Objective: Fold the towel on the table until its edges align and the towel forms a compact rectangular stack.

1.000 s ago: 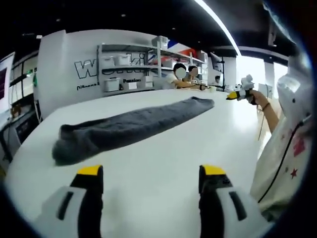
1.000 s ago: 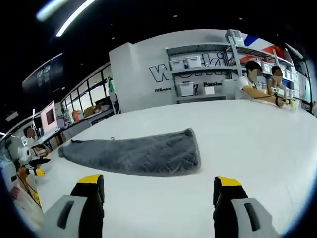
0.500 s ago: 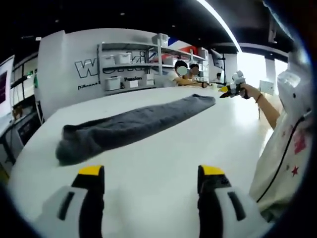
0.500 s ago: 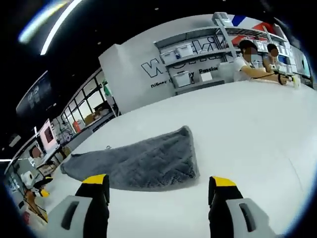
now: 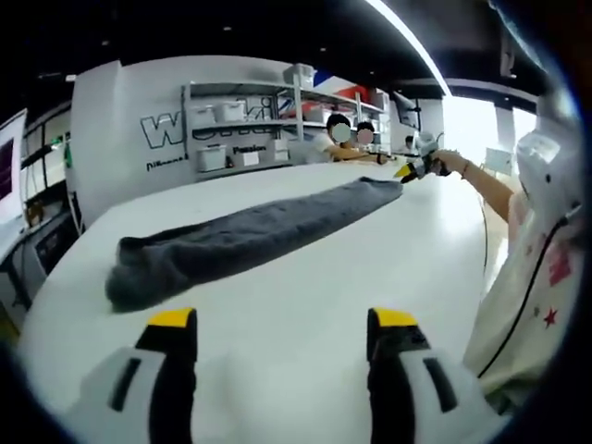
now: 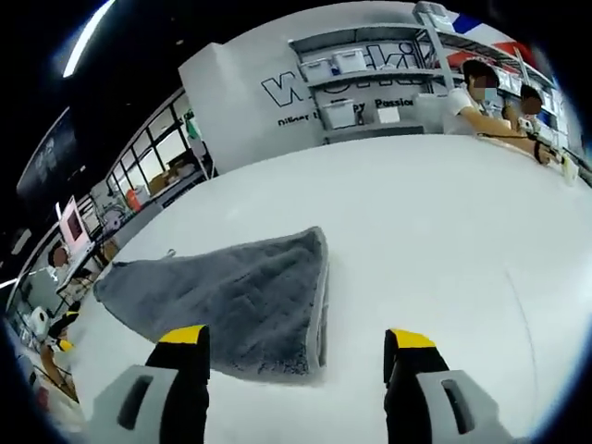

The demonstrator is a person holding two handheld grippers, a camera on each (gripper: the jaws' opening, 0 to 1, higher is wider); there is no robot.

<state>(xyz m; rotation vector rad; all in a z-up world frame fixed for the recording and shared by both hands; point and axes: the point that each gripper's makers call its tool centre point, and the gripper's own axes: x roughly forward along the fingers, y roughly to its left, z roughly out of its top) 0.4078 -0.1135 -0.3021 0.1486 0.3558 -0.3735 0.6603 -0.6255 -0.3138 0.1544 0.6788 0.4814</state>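
A long grey towel lies folded into a narrow strip across the white table. Its bunched near end sits just beyond my left gripper, which is open with nothing between its yellow-tipped fingers. The towel's far end lies flat right in front of my right gripper, also open and empty, a little above the cloth's corner. In the left gripper view the right gripper shows small at the towel's far end, held by a person's hand.
The person's light sleeve and body stand along the table's right edge. Two people sit at the far side of the table. Shelves with white boxes line the back wall. Wide bare tabletop surrounds the towel.
The right gripper has come closer to the towel's far end and lower over it. The left gripper has barely moved. The towel lies as before.
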